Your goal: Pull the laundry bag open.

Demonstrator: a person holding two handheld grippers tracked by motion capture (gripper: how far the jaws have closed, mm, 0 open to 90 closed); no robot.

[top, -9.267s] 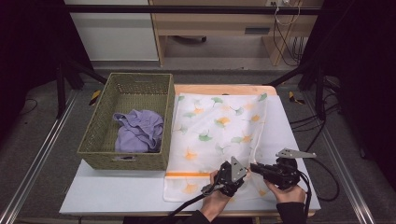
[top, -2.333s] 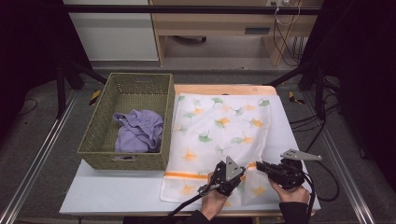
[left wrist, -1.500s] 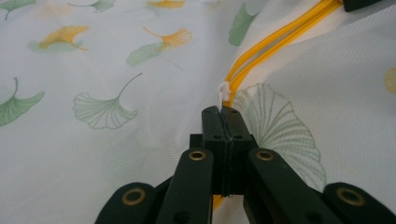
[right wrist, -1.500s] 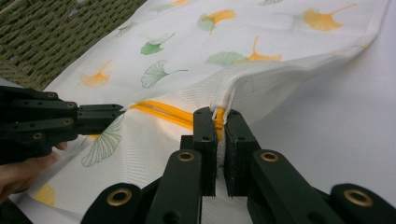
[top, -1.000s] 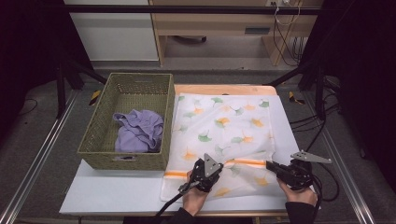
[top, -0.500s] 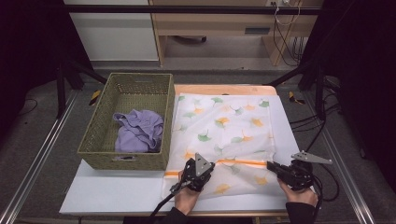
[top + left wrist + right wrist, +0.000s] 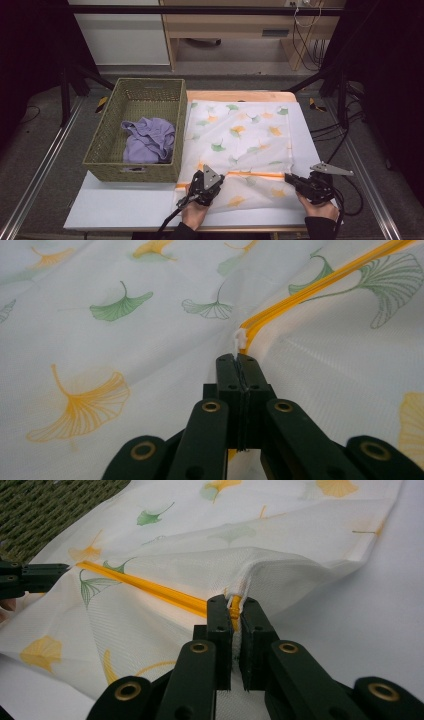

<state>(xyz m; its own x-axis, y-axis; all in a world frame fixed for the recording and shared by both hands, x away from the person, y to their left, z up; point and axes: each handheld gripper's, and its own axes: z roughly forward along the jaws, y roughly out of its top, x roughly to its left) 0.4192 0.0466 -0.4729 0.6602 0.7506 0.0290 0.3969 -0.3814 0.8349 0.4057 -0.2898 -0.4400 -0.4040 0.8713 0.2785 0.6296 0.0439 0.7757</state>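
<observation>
Both grippers pinched the mesh bag's (image 7: 240,145) yellow zipper (image 7: 305,290) on the tabletop (image 7: 120,210): left gripper (image 7: 216,179) clamped on the pull, right gripper (image 7: 290,179) clamped at the far end. Just beside stood the wicker basket (image 7: 107,145), purple cloth (image 7: 148,140) inside.

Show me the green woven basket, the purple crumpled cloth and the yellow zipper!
green woven basket (image 7: 131,171), high view, near wall.
purple crumpled cloth (image 7: 148,141), high view, middle of the heap inside the basket.
yellow zipper (image 7: 150,588), right gripper view, along its stretched length.
</observation>
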